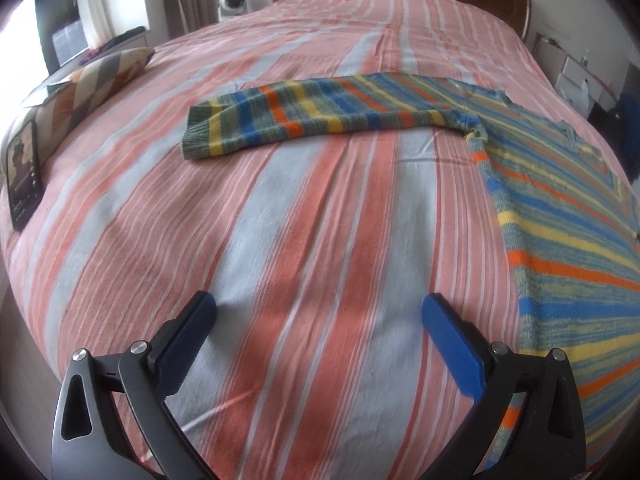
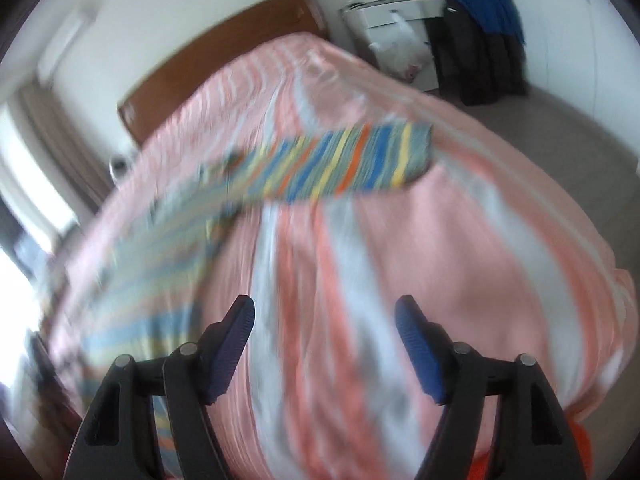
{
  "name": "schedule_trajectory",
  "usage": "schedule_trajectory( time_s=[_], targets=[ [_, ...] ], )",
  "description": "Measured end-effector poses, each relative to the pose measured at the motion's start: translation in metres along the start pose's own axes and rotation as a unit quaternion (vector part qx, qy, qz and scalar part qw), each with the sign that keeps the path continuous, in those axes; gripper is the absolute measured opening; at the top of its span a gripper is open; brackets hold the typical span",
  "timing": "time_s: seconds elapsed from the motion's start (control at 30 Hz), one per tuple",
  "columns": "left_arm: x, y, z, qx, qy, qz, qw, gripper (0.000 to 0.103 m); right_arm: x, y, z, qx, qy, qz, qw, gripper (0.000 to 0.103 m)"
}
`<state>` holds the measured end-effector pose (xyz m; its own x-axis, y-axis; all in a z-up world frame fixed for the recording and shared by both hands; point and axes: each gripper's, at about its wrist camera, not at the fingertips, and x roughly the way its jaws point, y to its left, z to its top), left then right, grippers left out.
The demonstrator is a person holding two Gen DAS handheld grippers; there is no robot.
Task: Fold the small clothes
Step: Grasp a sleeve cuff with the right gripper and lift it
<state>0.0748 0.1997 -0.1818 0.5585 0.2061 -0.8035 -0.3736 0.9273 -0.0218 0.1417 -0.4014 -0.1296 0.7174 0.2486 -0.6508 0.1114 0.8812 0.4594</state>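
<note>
Now we hold both the left gripper and right gripper open and empty. The striped sweater lies at the frame's right; its sleeve runs leftward across the bedspread, nearer our left gripper.

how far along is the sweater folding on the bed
Done: the striped sweater lies spread on the bed, its sleeve stretched out sideways. In hand: nothing; the left gripper and right gripper are both open above the bedspread. Left: every fold, sleeves and body; none shows.
</note>
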Motion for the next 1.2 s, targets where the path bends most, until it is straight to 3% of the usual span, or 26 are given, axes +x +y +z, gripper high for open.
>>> schedule_trajectory(
  time_s=[0.13,0.3,0.47,0.57,0.6,0.67,0.73,0.83,0.93,1.07,1.2],
  targets=[
    [0.0,0.002,0.0,-0.003,0.001,-0.006,1.0,0.103,0.026,-0.051,0.056,0.126,0.007,0.043,0.991,0.065],
    [0.0,0.0,-0.003,0.002,-0.01,-0.002,0.9999,0.103,0.074,-0.093,0.077,0.227,0.028,0.068,0.971,0.054],
    [0.0,0.0,-0.003,-0.002,-0.012,-0.001,0.9999,0.103,0.104,-0.102,0.09,0.233,0.043,0.057,0.97,0.037],
    [0.0,-0.001,-0.003,-0.003,-0.014,0.002,0.9999,0.103,0.113,-0.105,0.095,0.236,0.054,0.063,0.968,0.035],
    [0.001,-0.001,-0.003,-0.004,-0.015,0.003,0.9999,0.103,0.117,-0.103,0.098,0.229,0.059,0.06,0.97,0.031],
    [0.001,-0.002,-0.003,-0.004,-0.015,0.005,0.9999,0.103,0.12,-0.096,0.105,0.201,0.071,0.037,0.976,0.008],
    [0.001,-0.002,-0.003,-0.004,-0.016,0.003,0.9999,0.103,0.112,-0.081,0.116,0.167,0.061,0.005,0.984,0.003],
    [0.001,-0.002,-0.003,-0.005,-0.018,0.004,0.9998,0.103,0.092,-0.026,0.142,0.086,0.029,-0.015,0.996,0.003],
    [0.002,-0.003,-0.003,-0.005,-0.02,0.004,0.9998,0.103,0.08,0.054,0.169,0.0,0.01,0.008,1.0,0.003],
    [0.002,-0.001,-0.003,-0.004,-0.02,-0.001,0.9998,0.103,0.09,0.182,0.178,-0.101,0.028,0.075,0.992,0.003],
    [0.003,-0.001,-0.002,-0.003,-0.022,-0.002,0.9998,0.103,0.126,0.274,0.153,-0.173,0.057,0.102,0.978,0.003]
  ],
)
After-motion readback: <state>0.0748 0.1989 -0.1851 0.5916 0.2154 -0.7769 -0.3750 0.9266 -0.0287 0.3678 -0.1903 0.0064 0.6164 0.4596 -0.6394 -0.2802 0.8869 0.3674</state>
